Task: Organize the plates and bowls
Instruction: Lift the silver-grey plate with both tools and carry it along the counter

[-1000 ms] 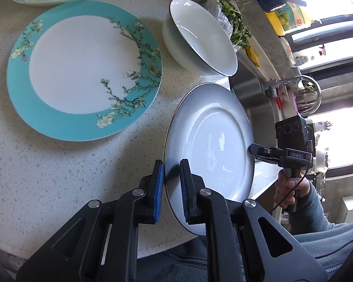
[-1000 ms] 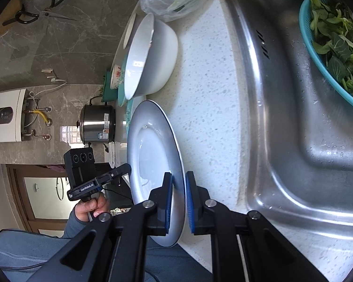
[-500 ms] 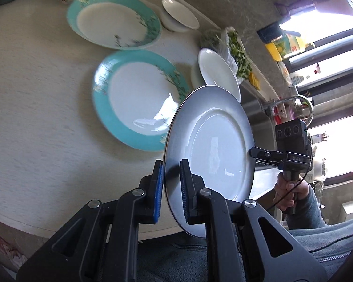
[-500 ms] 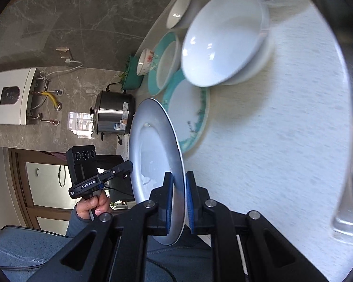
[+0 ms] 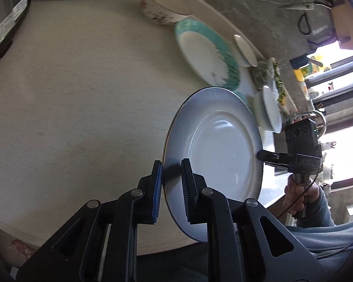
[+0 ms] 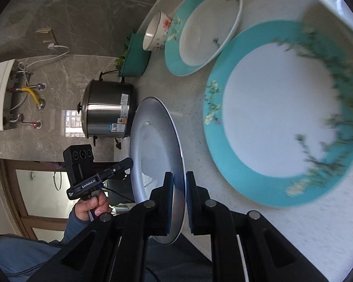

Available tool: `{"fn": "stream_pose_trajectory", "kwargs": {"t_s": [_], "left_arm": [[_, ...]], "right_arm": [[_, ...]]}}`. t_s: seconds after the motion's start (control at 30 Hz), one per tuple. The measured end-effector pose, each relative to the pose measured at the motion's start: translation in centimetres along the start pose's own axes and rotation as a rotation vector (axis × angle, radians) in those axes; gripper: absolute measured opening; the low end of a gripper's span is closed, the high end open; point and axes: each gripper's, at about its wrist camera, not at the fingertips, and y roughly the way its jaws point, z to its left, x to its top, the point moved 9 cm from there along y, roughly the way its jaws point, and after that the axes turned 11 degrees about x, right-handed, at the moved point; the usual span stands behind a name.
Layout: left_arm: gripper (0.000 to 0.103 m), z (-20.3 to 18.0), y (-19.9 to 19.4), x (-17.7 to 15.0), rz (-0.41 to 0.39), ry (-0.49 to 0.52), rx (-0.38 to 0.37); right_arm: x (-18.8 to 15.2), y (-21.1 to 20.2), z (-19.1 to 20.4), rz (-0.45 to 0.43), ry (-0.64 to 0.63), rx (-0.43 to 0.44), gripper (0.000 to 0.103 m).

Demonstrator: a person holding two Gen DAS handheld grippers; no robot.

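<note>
The bench (image 5: 70, 94) carries the crockery: a large teal-rimmed plate (image 6: 282, 122) lies flat nearest, a second teal-rimmed plate (image 6: 207, 23) lies beyond it, and a floral bowl (image 6: 156, 33) stands just beside that one. A steel cooker (image 6: 108, 112) stands at the far end.

The white plate (image 5: 216, 155) is off the bench, held on edge in the air between both tools. The left hand-held gripper (image 5: 171, 178) is closed to a narrow gap over the near rim, one pad on each face. The right hand-held gripper (image 6: 177, 190) grips the opposite rim in the same manner.

Handling, as judged: the white plate is rigid, glazed and smooth, so it is likely slippery under the pads and will chip or break if dropped. Grip the flat rim band, not the curved well. Keep both grips even, since an unequal pull may twist it loose.
</note>
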Motion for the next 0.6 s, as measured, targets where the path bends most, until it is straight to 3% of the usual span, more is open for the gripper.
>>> {"fn": "stream_pose_trajectory", "kwargs": {"t_s": [0.17,0.33,0.6], "left_arm": [[0.016,6.8,1.0,1.4,0.024,0.008,0.015],[0.016,10.2,1.8,2.4,0.038,0.049,0.028],[0.017,11.8,2.8,3.2,0.059,0.099,0.037]], "right_arm": [[0.3,4.2,-0.3,-0.014,0.031,-0.051,0.014],[0.6,6.2,-0.4,-0.028,0.034,-0.131,0.014],[0.7,7.2,-1.7,-0.057,0.034,-0.243,0.017]]}}
